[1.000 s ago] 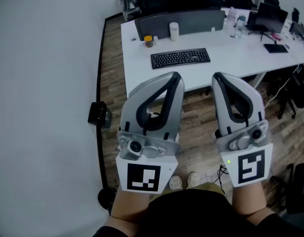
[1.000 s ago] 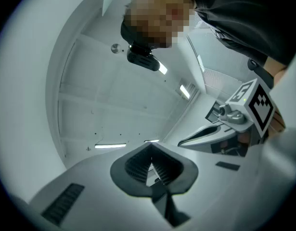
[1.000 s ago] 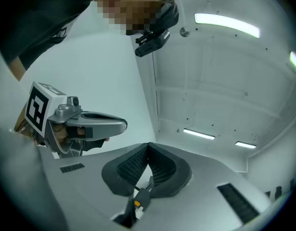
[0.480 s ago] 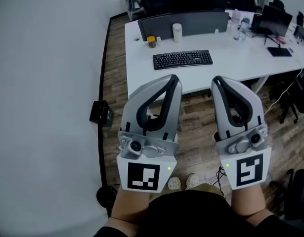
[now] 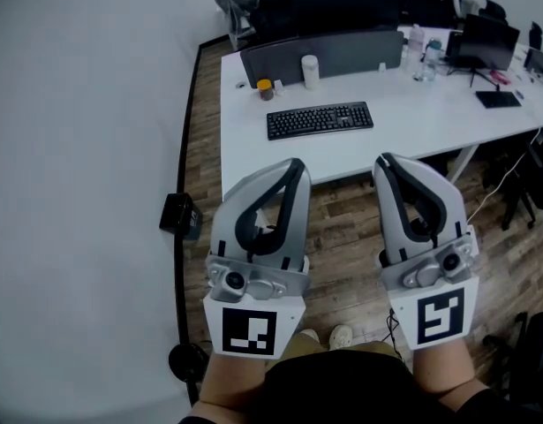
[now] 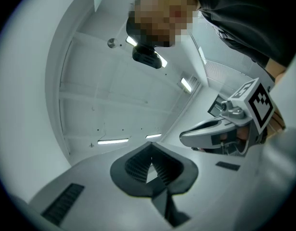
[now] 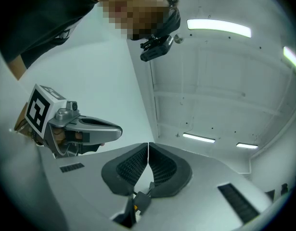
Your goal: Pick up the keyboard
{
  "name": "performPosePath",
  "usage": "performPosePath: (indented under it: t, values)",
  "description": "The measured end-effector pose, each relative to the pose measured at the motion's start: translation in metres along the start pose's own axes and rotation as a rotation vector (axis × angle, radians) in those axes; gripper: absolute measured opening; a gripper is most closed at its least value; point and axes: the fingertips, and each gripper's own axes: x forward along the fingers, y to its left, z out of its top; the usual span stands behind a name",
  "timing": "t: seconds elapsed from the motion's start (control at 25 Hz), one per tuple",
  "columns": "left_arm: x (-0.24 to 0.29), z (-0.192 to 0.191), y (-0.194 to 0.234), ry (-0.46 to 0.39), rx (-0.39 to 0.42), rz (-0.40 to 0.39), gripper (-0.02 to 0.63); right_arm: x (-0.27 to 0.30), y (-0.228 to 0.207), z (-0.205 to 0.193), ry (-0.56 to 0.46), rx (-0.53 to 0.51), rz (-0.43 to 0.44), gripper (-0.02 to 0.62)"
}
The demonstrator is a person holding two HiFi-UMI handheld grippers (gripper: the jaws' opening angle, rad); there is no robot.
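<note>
A black keyboard (image 5: 320,119) lies flat on the white desk (image 5: 412,117), near its left front part. My left gripper (image 5: 295,163) and right gripper (image 5: 383,160) are held side by side over the wooden floor, short of the desk's front edge and apart from the keyboard. Both are shut with nothing between the pads. The left gripper view shows its jaws (image 6: 150,158) closed against the ceiling, with the right gripper (image 6: 186,138) beside it. In the right gripper view the jaws (image 7: 148,150) meet in a thin line, and the left gripper (image 7: 116,129) shows at the left.
On the desk behind the keyboard stand a small orange-lidded jar (image 5: 266,89), a white cup (image 5: 310,70), bottles (image 5: 423,53) and a monitor (image 5: 481,38). A grey divider (image 5: 324,49) runs along the desk's back. A black box (image 5: 179,215) sits on the floor by the white wall.
Both grippers have sunk lower in the head view and drifted a little left. The view shifted, so the desk and keyboard now sit a bit lower and further left.
</note>
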Motion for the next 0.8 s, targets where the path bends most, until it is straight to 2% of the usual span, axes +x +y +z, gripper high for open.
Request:
performPosePath:
  t: [0.4,0.8]
  values:
    - [0.022,0.005,-0.022,-0.004,-0.001,0.012,0.008,-0.020,-0.033,-0.015,0.012,0.005,-0.002,0.032]
    - [0.042,-0.010,-0.034,0.016,0.016,0.004,0.008,-0.033,-0.058,-0.032,0.007,0.013,-0.026,0.032]
